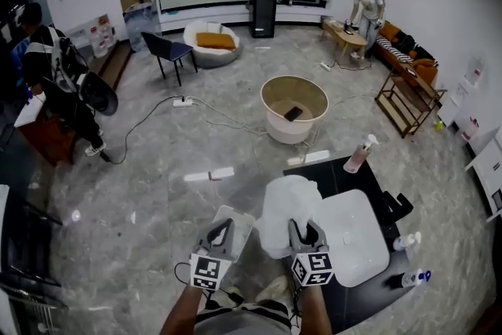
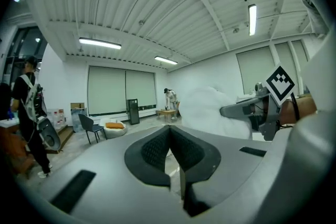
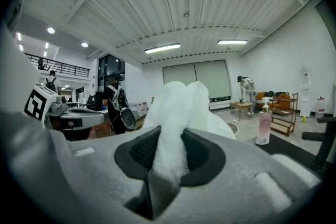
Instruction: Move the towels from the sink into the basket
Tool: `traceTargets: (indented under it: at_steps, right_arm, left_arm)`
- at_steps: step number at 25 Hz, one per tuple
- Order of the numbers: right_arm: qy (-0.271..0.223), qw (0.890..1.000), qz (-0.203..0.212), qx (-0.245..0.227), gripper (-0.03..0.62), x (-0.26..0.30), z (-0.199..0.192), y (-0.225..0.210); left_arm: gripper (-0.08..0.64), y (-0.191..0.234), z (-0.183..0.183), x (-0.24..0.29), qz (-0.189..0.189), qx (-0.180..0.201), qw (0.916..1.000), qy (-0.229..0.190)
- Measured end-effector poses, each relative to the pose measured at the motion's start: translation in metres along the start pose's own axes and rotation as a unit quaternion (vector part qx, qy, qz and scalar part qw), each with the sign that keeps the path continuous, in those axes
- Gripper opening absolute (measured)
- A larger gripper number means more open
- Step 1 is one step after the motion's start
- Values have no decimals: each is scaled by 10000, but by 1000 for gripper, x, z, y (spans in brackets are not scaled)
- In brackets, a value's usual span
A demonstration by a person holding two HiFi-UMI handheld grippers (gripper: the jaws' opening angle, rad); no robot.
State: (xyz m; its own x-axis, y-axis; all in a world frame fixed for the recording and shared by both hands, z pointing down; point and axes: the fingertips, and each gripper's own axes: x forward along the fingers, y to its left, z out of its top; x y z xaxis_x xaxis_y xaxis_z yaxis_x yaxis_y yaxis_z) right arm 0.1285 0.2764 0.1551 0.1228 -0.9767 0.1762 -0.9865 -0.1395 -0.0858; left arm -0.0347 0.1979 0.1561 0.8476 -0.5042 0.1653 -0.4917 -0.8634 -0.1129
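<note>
The towel (image 3: 176,113) is white, nubby terry cloth, soft and matt. The sink (image 1: 357,235) looks smooth, white and faintly glossy, set in a matt black table (image 1: 345,172). The basket (image 1: 274,120) has a smooth cream wall. The floor (image 1: 157,192) is polished grey marbled stone. The right gripper (image 1: 306,230) is matt grey plastic with black, finely textured pads (image 3: 140,150).

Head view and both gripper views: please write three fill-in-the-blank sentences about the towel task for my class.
1. The right gripper is shut on a white ____.
2. The left gripper has its jaws together and holds ____.
3. The round basket stands on the ____.
Missing words: towel; nothing; floor.
</note>
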Motion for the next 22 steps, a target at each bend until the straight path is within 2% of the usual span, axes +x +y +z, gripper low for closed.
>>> traceTargets:
  at_steps: [12, 16, 22]
  right_arm:
    - [210, 9940, 1041, -258, 98, 50, -6, 123]
    - [400, 9914, 1218, -275, 98, 75, -26, 141]
    - [701, 9887, 1319, -148, 98, 129, -69, 147]
  left_arm:
    - [9, 85, -28, -83, 922, -279, 9953, 105]
    - [9, 103, -51, -84, 1110, -487, 9924, 228]
    - [9, 126, -97, -55, 1103, -709, 9904, 434]
